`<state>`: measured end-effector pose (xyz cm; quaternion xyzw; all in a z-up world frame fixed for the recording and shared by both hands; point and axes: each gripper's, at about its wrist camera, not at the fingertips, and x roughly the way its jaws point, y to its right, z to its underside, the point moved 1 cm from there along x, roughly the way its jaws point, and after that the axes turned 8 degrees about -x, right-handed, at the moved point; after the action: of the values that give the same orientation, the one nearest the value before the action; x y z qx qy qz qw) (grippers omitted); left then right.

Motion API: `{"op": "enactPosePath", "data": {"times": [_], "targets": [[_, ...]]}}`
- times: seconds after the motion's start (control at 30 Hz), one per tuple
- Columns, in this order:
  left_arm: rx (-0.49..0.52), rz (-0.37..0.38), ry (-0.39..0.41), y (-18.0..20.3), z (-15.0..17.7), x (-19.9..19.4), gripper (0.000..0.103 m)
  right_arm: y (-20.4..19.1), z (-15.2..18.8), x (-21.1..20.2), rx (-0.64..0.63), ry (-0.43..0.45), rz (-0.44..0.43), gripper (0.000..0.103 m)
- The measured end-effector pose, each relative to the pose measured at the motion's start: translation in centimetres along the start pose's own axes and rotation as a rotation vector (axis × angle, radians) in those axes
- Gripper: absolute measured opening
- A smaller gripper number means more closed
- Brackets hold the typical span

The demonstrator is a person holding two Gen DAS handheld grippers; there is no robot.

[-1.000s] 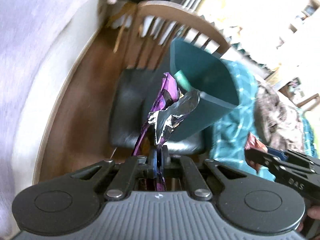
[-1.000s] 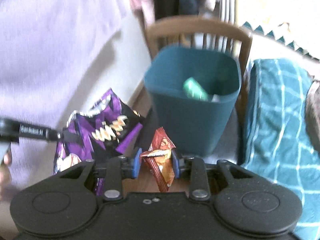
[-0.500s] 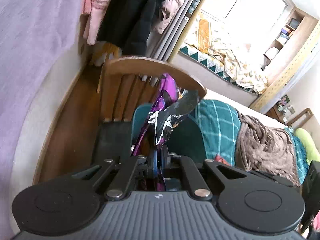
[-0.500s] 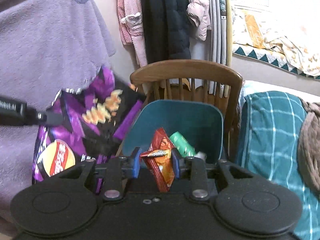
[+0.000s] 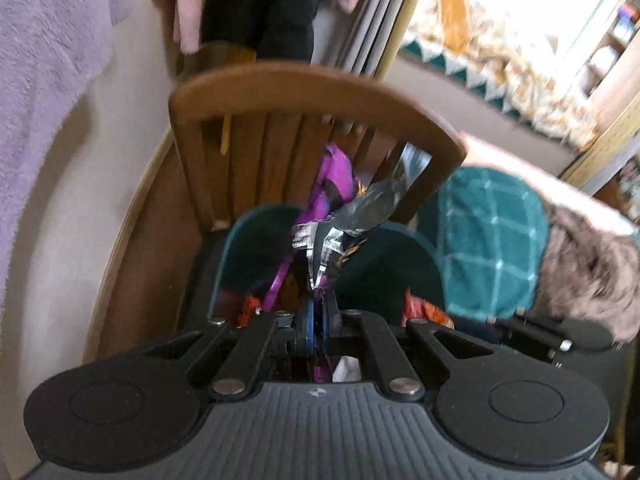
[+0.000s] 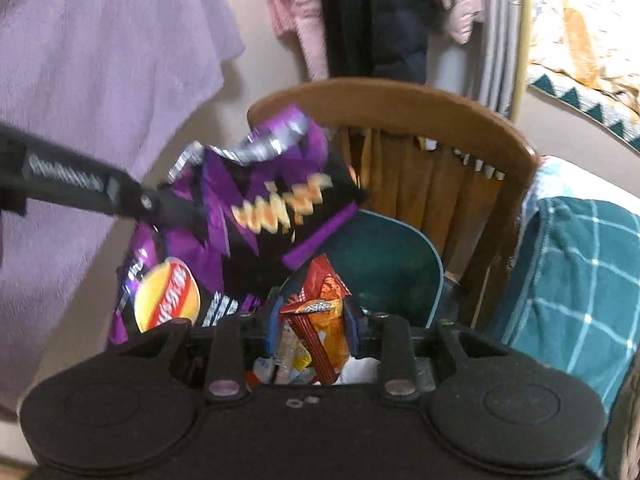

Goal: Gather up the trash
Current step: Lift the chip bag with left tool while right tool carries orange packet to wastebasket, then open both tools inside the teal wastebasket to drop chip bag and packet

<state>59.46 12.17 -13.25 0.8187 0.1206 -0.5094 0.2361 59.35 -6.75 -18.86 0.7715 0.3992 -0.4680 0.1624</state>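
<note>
1. Hanging over the teal bin [image 6: 394, 264], our purple chip bag [image 6: 248, 216] was pinched at one edge by the left gripper [image 5: 318, 314], its blue pads pressed tight on the foil; our right gripper [image 6: 312, 320] clamped a red-orange snack wrapper [image 6: 320, 308] just above the bin's mouth.
2. We had little room: the bin sat on a dark-seated wooden chair [image 6: 420, 100], whose curved back rose close behind the rim, with a wall to the left and a teal checked blanket [image 6: 580, 272] to the right.
3. We could see only the far wall of the bin; its near rim and most of its contents were hidden behind both gripper bodies, and only scraps of litter showed between the right gripper's fingers.
4. Motion blur softened the chip bag's print, so we could not read it.
5. The bag looked crumpled, purple and black with a yellow-and-red logo, silver lining showing at its torn top in the left wrist view.
</note>
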Motion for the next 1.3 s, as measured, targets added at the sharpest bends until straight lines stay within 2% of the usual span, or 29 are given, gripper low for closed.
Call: {"op": "enactPosePath", "data": {"times": [0.3, 0.5, 0.57, 0.73, 0.9, 1.0, 1.07, 1.17, 1.3], "targets": [[0.037, -0.113, -0.133, 0.3, 1.2, 6.9, 0.004, -0.2, 0.7, 5.5, -0.142, -0.123, -0.044, 0.032], [0.086, -0.189, -0.235, -0.3, 2.3, 10.8, 0.005, -0.3, 1.3, 7.2, -0.187, -0.181, -0.078, 0.036], [0.085, -0.198, -0.248, -0.7, 2.5, 11.5, 0.005, -0.2, 1.3, 7.6, -0.190, -0.193, -0.083, 0.035], [0.076, -0.195, -0.258, -1.1, 2.2, 11.8, 0.005, 0.2, 0.8, 8.1, -0.199, -0.208, -0.097, 0.044], [0.053, -0.179, -0.270, -1.5, 2.1, 11.7, 0.010, 0.7, 1.1, 7.6, -0.175, -0.184, -0.097, 0.052], [0.070, -0.160, -0.254, -0.9, 2.4, 11.3, 0.023, 0.7, 1.2, 6.8, -0.160, -0.164, -0.090, 0.056], [0.085, -0.145, -0.233, -0.7, 2.7, 10.7, 0.040, 0.7, 1.4, 6.1, -0.151, -0.149, -0.080, 0.057], [0.111, -0.117, -0.180, -0.6, 3.1, 9.0, 0.060, 0.6, 1.7, 4.7, -0.131, -0.122, -0.070, 0.061], [0.135, -0.094, -0.122, -0.6, 3.6, 6.5, 0.060, 0.2, 2.0, 2.4, -0.090, -0.066, -0.055, 0.064]]}}
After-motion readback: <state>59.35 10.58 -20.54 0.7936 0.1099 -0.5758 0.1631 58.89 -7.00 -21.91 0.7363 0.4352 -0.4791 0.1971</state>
